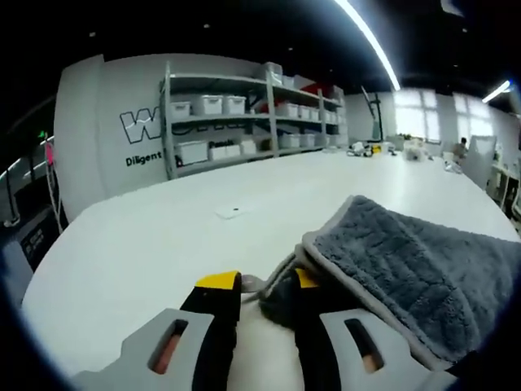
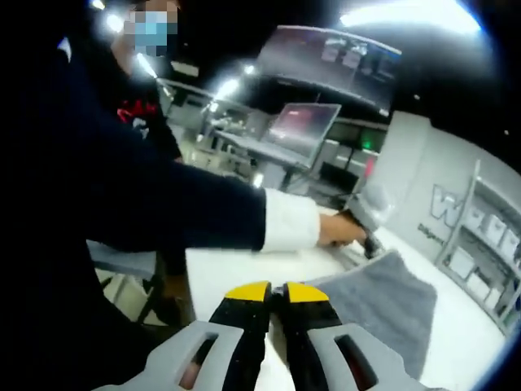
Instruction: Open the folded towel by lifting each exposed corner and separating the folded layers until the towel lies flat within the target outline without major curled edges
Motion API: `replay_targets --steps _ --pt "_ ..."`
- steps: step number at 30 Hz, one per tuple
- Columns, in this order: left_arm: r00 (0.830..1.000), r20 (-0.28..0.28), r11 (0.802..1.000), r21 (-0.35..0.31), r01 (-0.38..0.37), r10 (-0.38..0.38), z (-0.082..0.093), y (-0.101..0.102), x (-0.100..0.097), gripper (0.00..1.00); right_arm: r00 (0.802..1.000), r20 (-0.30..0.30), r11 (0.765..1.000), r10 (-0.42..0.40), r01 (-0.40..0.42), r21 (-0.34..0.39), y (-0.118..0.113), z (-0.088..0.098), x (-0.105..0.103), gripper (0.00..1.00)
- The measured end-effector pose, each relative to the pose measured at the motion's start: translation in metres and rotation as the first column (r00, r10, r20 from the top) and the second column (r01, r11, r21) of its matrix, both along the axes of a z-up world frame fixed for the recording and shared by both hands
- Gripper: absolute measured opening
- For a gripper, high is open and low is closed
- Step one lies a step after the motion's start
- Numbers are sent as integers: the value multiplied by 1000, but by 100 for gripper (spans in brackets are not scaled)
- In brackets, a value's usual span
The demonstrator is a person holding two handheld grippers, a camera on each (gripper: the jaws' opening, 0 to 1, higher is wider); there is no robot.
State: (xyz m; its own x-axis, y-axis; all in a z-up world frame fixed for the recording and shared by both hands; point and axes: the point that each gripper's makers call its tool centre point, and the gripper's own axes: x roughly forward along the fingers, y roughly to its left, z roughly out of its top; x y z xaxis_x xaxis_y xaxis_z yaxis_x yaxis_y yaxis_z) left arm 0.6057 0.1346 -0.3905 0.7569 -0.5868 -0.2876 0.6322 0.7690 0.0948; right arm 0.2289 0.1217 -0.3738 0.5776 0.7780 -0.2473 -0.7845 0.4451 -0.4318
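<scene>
A grey plush towel (image 1: 407,261) lies on the white table (image 1: 146,236), reaching off to the right. My left gripper (image 1: 262,283) has its yellow-tipped jaws around the towel's near corner, and the bunched fabric sits between them, slightly raised. In the right gripper view the towel (image 2: 383,301) spreads across the table (image 2: 220,269), and a person's hand (image 2: 338,230) holds the left gripper (image 2: 368,243) at the towel's far corner. My right gripper (image 2: 277,292) is shut with nothing in it, hovering near the towel's closer edge.
Metal shelves with white bins (image 1: 244,114) stand behind the table by a lettered wall. A small white tag (image 1: 234,212) lies mid-table, with clutter (image 1: 366,149) at the far end. A dark sleeve with a white cuff (image 2: 289,220) crosses the right gripper view. A monitor (image 2: 305,126) stands behind.
</scene>
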Motion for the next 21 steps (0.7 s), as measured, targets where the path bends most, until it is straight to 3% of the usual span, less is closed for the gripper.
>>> replay_targets --steps 5,6,10,15,21 --pt "999 32 1000 27 -10 10 5 4 7 27 990 131 994 -46 59 -97 -13 -1 9 5" --pt "998 62 999 47 -22 19 6 5 5 28 984 173 988 -52 76 -136 -15 -3 11 7" --pt "997 81 997 67 -26 20 5 2 -5 30 966 254 966 -55 116 -231 -19 -11 15 9" --pt "996 79 997 63 -33 28 6 7 2 32 948 316 936 -49 154 -316 -18 -19 20 9" --pt "996 82 998 53 -27 22 4 4 -11 32 945 324 936 -54 161 -314 -17 -21 22 2"
